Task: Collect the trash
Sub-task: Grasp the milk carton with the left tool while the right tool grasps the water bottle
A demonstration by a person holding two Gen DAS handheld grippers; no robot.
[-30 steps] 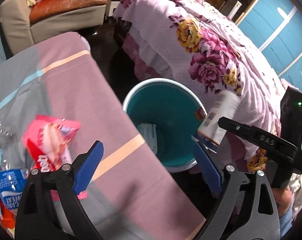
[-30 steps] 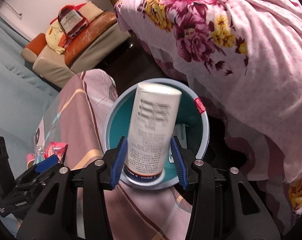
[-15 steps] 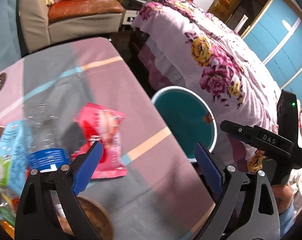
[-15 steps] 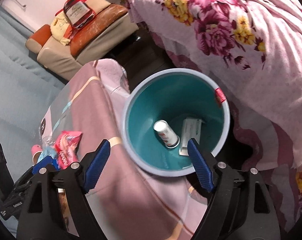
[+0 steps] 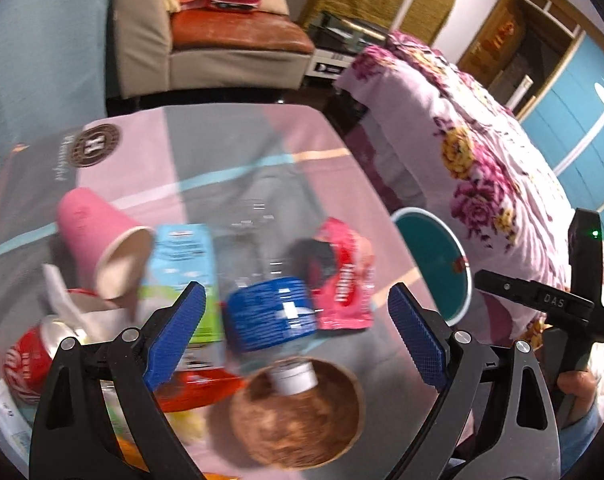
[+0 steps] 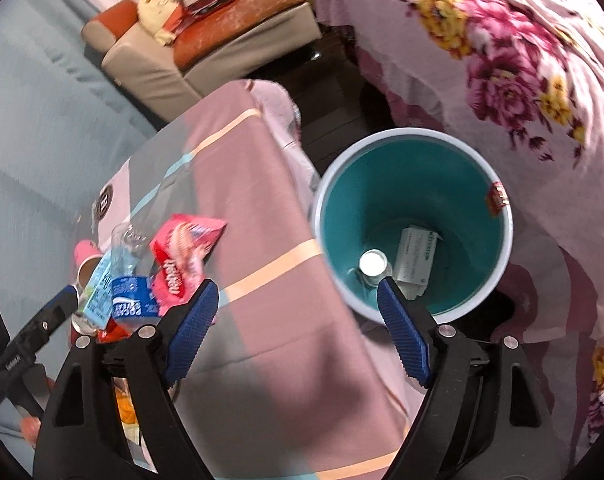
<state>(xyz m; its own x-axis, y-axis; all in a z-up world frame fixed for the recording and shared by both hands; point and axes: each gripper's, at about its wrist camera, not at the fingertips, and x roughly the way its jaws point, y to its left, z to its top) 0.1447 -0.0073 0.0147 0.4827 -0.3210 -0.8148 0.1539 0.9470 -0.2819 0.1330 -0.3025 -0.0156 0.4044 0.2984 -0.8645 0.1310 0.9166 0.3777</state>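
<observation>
A teal bin (image 6: 414, 224) stands on the floor beside the table; a white bottle (image 6: 373, 265) and a white box (image 6: 416, 256) lie in it. The bin also shows in the left wrist view (image 5: 434, 264). My right gripper (image 6: 298, 332) is open and empty, above the table edge near the bin. My left gripper (image 5: 298, 332) is open and empty over a trash pile: a clear bottle with a blue label (image 5: 270, 316), a pink snack bag (image 5: 342, 280), a pink paper cup (image 5: 98, 240), a light-blue carton (image 5: 182, 264) and a red can (image 5: 26, 356).
A wooden bowl (image 5: 298, 412) sits at the table's near edge. A flowered bed (image 6: 502, 60) lies right of the bin. A sofa (image 5: 210, 40) stands beyond the table. The right gripper's body (image 5: 562, 304) is at the left view's right side.
The right gripper opened and the white bottle dropped into the bin. The left gripper swung left from the bin to over the trash pile.
</observation>
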